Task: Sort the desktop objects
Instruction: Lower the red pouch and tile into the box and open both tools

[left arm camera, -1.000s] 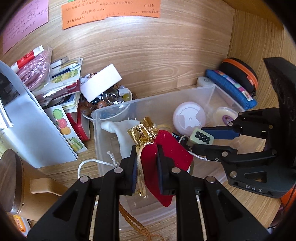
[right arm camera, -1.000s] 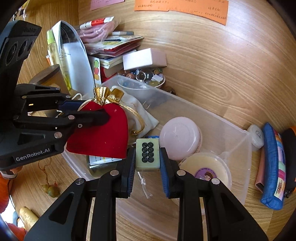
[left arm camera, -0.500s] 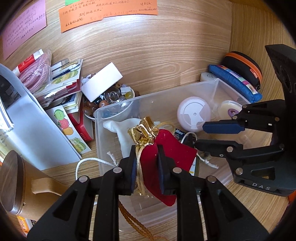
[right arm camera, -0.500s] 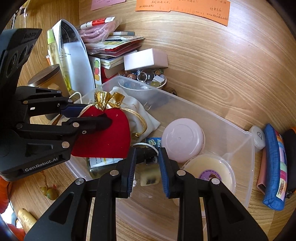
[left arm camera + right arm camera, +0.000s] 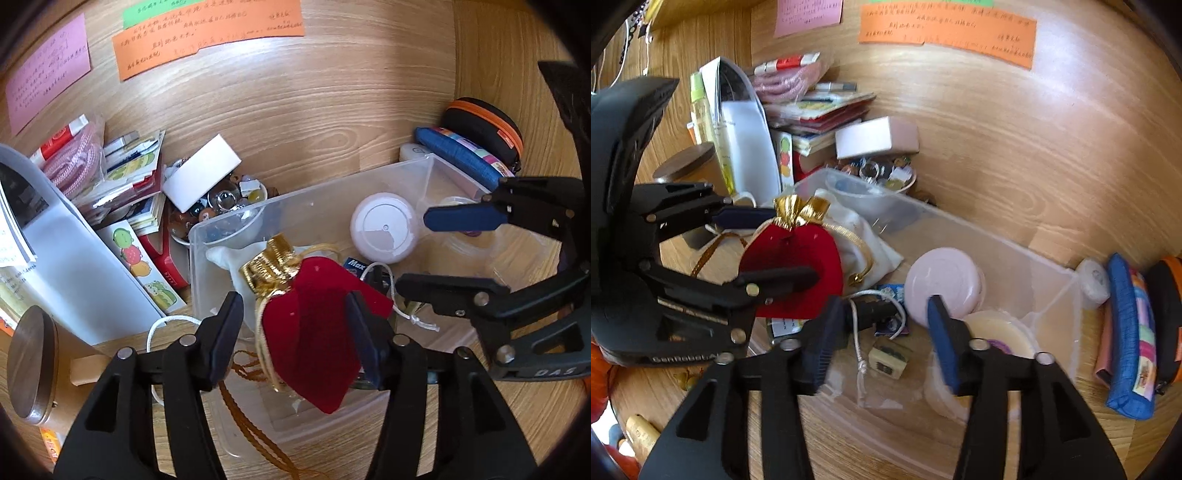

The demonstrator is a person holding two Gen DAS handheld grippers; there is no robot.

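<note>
A clear plastic bin (image 5: 369,177) (image 5: 1049,266) stands on the wooden desk. My left gripper (image 5: 295,317) is open, its jaws either side of a red velvet pouch (image 5: 314,317) (image 5: 798,258) with a gold top, which lies over the bin's near left part. My right gripper (image 5: 882,325) is open and empty above the bin; it also shows in the left wrist view (image 5: 417,254). A green mahjong tile (image 5: 888,362) lies on the bin floor below it. A round white case (image 5: 384,232) (image 5: 942,284), a tape roll (image 5: 997,332) and a white cloth bag (image 5: 860,243) are also in the bin.
A bowl of trinkets (image 5: 221,206) with a white box (image 5: 203,177) on it sits behind the bin. Books and papers (image 5: 122,177) pile at the left. A wooden-lidded jar (image 5: 29,365) stands near left. A blue pouch (image 5: 1126,332) and a black-orange case (image 5: 484,125) lie right.
Both grippers have opened. The right one let go of the mahjong tile, which dropped into the bin. The left one released the red pouch, which now rests in the bin.
</note>
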